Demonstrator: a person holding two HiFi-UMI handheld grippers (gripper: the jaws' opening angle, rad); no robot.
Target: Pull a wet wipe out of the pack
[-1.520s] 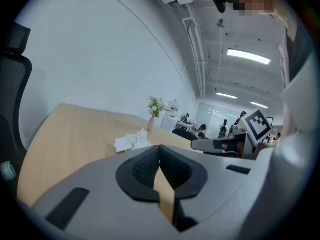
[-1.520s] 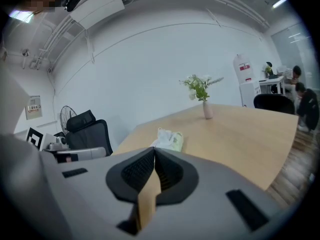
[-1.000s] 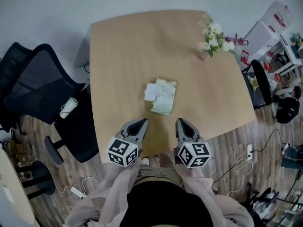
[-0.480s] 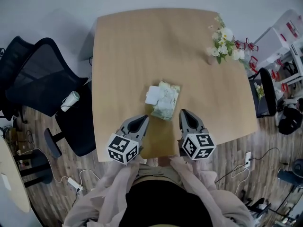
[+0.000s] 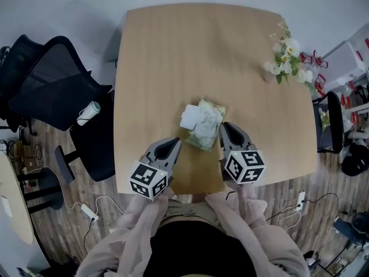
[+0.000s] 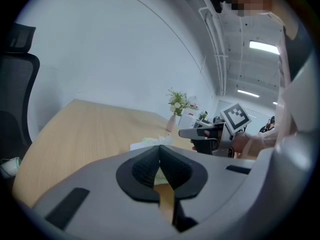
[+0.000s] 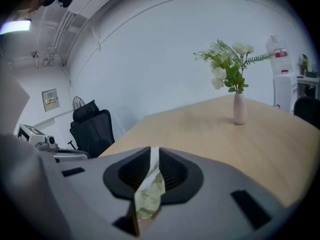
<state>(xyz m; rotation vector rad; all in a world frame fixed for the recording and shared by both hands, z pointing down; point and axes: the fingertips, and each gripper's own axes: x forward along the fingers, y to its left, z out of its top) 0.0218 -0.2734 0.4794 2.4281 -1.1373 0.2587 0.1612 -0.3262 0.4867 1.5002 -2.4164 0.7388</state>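
Table [image 5: 190, 56] — matt pale wood; pack [image 5: 205, 128] — crinkled glossy plastic film.

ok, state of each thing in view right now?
left gripper: shut, empty.
right gripper: slightly open, jaws just been opening; wipe pack shows in the gap, unclamped.
wipe pack: flat on table, white sheet out at its left.
flower vase: upright, far right corner.

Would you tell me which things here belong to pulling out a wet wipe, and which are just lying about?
For the job: wet wipe pack; table under it.
Lying about: vase of flowers; black office chairs; white roll by one chair.
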